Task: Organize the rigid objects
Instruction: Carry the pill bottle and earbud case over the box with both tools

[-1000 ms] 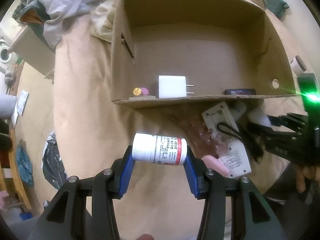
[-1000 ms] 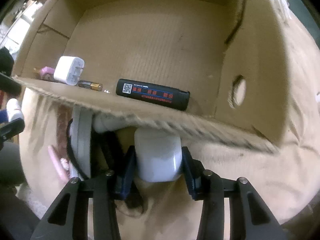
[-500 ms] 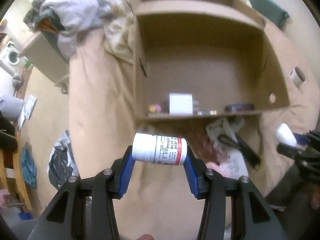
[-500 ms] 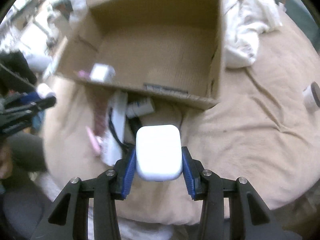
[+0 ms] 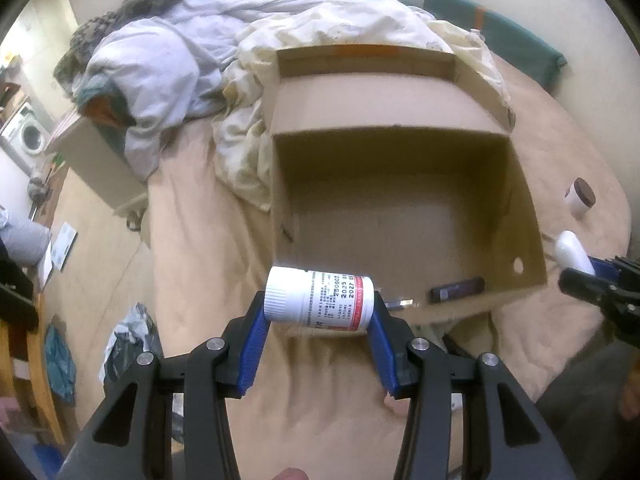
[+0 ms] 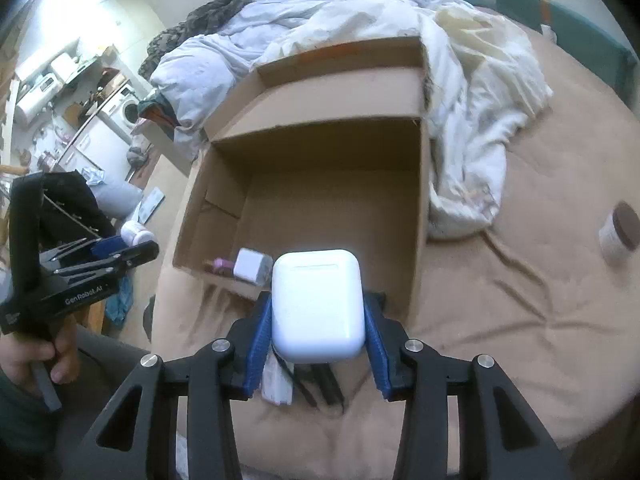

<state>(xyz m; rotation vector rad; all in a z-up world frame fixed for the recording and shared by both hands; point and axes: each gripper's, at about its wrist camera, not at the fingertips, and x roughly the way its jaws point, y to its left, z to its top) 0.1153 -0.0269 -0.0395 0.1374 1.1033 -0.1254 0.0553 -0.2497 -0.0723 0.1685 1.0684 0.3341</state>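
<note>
Matt cardboard box (image 5: 400,184), glossy plastic case (image 6: 316,304)

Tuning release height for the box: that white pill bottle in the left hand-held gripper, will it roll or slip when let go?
Likely to roll: the bottle is a cylinder held sideways, cap to base, between the left hand-held gripper pads. Probably rigid, since its wall shows no dent under the grip. Its glossy label may be slippery. The box floor looks flat, so it could roll toward a wall.
</note>
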